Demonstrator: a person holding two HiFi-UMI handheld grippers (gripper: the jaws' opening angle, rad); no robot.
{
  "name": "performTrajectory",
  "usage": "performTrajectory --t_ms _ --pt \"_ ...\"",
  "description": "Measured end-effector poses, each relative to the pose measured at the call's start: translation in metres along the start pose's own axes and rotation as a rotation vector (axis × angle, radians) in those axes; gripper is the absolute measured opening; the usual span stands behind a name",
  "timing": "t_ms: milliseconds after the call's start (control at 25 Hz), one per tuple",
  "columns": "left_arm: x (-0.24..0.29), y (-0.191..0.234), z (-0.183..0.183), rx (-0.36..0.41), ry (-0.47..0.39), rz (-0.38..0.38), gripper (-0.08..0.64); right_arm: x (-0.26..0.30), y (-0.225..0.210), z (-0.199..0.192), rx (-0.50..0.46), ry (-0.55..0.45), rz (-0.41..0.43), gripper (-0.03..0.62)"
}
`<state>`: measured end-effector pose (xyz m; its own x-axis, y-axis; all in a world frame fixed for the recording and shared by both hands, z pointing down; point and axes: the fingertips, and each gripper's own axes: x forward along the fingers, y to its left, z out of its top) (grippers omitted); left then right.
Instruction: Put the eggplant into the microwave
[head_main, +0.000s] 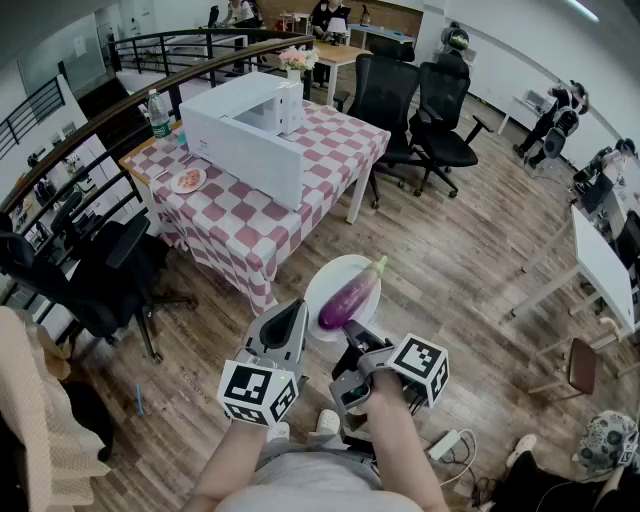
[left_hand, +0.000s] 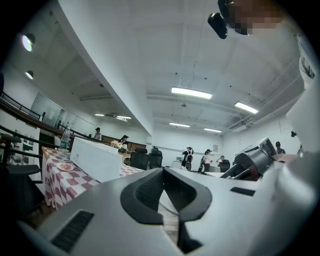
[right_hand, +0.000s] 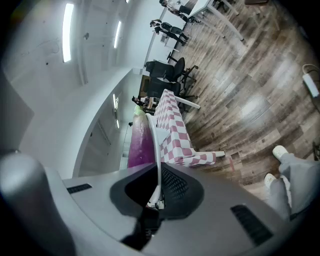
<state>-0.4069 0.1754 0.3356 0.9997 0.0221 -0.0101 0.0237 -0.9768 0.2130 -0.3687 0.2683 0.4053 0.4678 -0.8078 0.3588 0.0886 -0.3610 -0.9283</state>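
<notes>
Right gripper (head_main: 352, 340) clamped on the rim of a white plate (head_main: 322, 280), apparently to carry the eggplant (head_main: 350, 297) lying on it to the microwave (head_main: 245, 135) at eleven o'clock, well apart on a checked table (head_main: 330, 140); left gripper (head_main: 292, 310) closed, empty.

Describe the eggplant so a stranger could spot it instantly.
Find the red-checked table with the white microwave. Nearer the camera, above the wood floor, the right gripper pinches a white plate by its rim. The eggplant lies on that plate: glossy purple with a green stem, the only purple thing there.
</notes>
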Motion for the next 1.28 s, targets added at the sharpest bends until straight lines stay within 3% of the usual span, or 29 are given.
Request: performTrajectory --t_ms 560,760,1280 --pt "0.046 -0.037 -0.012 0.007 -0.009 0.047 0.003 -0.007 -0.011 0.065 -0.045 0.042 -0.012 0.034" --pt "0.055 -0.050 -0.019 0.006 -0.012 0.063 0.003 -0.007 -0.022 0.085 0.014 0.054 -0.011 0.034" --pt "0.106 -0.047 -0.021 0.013 -0.016 0.065 0.003 0.016 -0.023 0.121 -0.049 0.107 -0.023 0.034"
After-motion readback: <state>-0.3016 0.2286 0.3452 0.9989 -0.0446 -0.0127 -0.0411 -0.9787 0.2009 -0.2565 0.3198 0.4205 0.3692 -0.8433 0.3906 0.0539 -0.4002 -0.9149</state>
